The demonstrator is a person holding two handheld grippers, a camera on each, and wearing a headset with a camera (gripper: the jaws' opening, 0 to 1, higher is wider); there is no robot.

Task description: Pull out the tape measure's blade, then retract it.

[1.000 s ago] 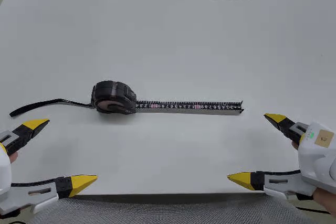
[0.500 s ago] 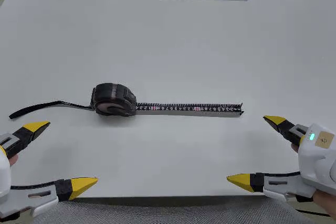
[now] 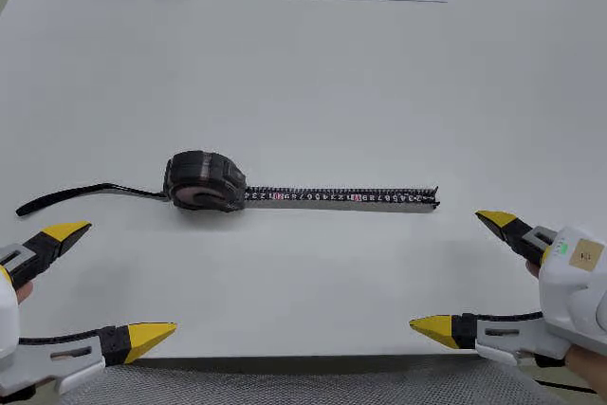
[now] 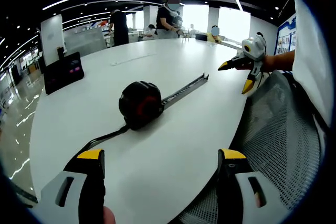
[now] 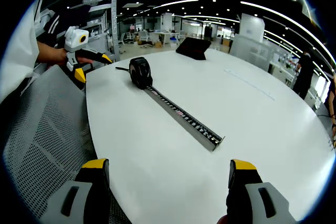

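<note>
centrally on the white desk point(image 3: 313, 92) lies a black round tape measure point(image 3: 204, 179), blade point(image 3: 341, 197) extended rightward; left gripper point(image 3: 109, 282) and right gripper point(image 3: 465, 272) hover wide open at the near edge.

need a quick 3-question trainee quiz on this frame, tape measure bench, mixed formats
1. True or false: the tape measure has its blade pulled out, lying flat on the table.
2. What do the right tongs hold? A: the blade's end. B: the tape measure's body. C: nothing, they are open.
3. Fill in: the black strap trails from the tape measure toward the ___ tongs.
Key: 1 true. 2 C. 3 left tongs.
</note>
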